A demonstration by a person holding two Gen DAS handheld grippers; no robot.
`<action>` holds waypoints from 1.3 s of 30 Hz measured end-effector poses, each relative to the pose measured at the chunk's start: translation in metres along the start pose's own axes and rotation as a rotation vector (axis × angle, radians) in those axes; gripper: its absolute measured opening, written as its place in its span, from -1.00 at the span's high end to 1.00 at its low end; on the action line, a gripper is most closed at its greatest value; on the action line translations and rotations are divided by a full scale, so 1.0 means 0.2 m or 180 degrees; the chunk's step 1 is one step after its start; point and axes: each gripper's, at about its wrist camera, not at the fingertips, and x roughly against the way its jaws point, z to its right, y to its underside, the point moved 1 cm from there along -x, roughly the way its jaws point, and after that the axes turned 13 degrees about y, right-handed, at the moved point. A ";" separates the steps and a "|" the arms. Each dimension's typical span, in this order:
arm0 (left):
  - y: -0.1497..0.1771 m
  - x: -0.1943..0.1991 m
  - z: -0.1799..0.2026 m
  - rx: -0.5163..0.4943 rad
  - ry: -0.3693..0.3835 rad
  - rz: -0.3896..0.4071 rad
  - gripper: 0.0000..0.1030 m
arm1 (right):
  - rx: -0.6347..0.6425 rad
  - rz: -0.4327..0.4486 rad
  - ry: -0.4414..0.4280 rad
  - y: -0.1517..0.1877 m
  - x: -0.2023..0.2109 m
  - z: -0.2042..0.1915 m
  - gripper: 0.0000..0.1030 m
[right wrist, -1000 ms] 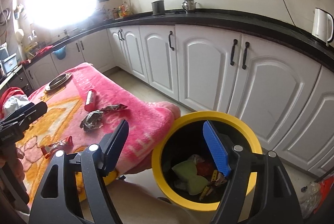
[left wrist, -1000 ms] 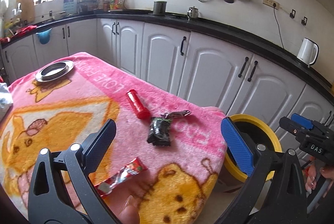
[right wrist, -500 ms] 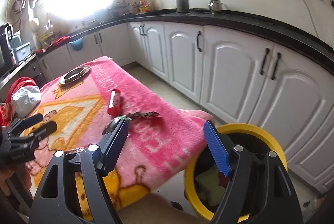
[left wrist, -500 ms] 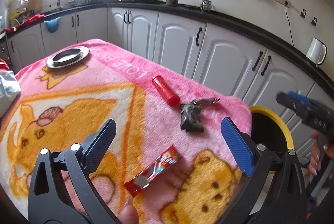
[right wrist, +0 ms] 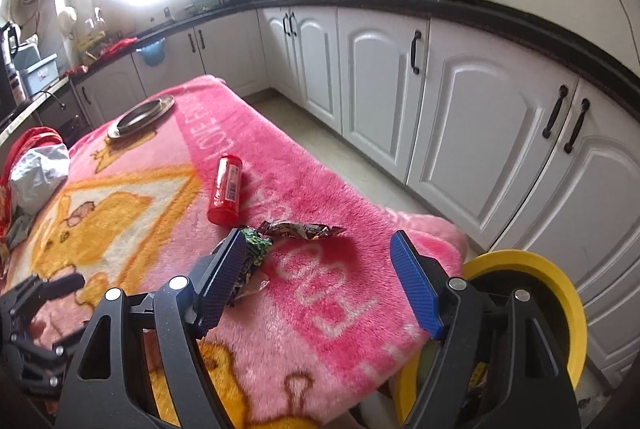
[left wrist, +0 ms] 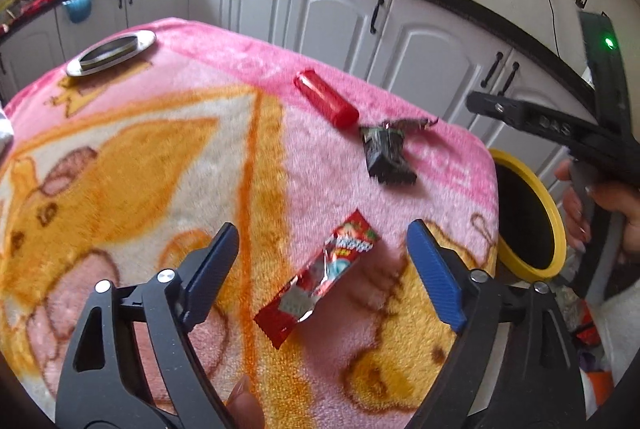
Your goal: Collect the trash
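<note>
— Since a second ago we have swung both grippers over the blanket; the red snack wrapper (left wrist: 318,279) now lies between our left gripper (left wrist: 322,269) fingers.
— Jaws?
— Wide on both; our right gripper (right wrist: 316,281) is empty beside the dark wrapper (right wrist: 250,261). The red tube (right wrist: 225,191) lies just beyond, the yellow-rimmed bin (right wrist: 552,293) off the blanket's (right wrist: 320,181) edge.

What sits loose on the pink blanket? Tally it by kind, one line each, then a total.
Red tube: 1
Red snack wrapper: 1
Dark crumpled wrappers: 2
Metal dish: 1
Total: 5

Neither gripper, left or right, holds any of them.
</note>
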 end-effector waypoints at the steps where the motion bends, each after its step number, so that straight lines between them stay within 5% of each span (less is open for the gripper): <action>1: 0.01 -0.02 -0.01 -0.0001 0.0016 -0.0051 -0.41 | 0.0011 -0.0032 0.0009 0.00 -0.03 -0.01 -0.39; 14: 0.09 -0.15 -0.01 -0.0105 0.0021 -0.0395 0.02 | 0.0043 -0.0596 -0.0431 0.09 -0.26 -0.28 -0.19; 18: 0.10 -0.14 -0.03 -0.0133 -0.0025 -0.0403 0.20 | -0.0010 -0.0698 -0.0532 0.10 -0.30 -0.31 0.01; 21: 0.10 -0.14 -0.03 -0.0173 -0.0059 -0.0415 0.36 | -0.0011 -0.0731 -0.0623 0.10 -0.31 -0.32 0.36; 28: 0.10 -0.11 -0.09 -0.0017 0.0003 -0.0374 0.78 | -0.0004 -0.0724 -0.0716 0.16 -0.26 -0.28 0.44; 39: 0.12 -0.07 -0.15 0.0454 0.0309 -0.0231 0.86 | 0.0129 -0.0534 -0.0742 0.26 -0.09 -0.22 0.70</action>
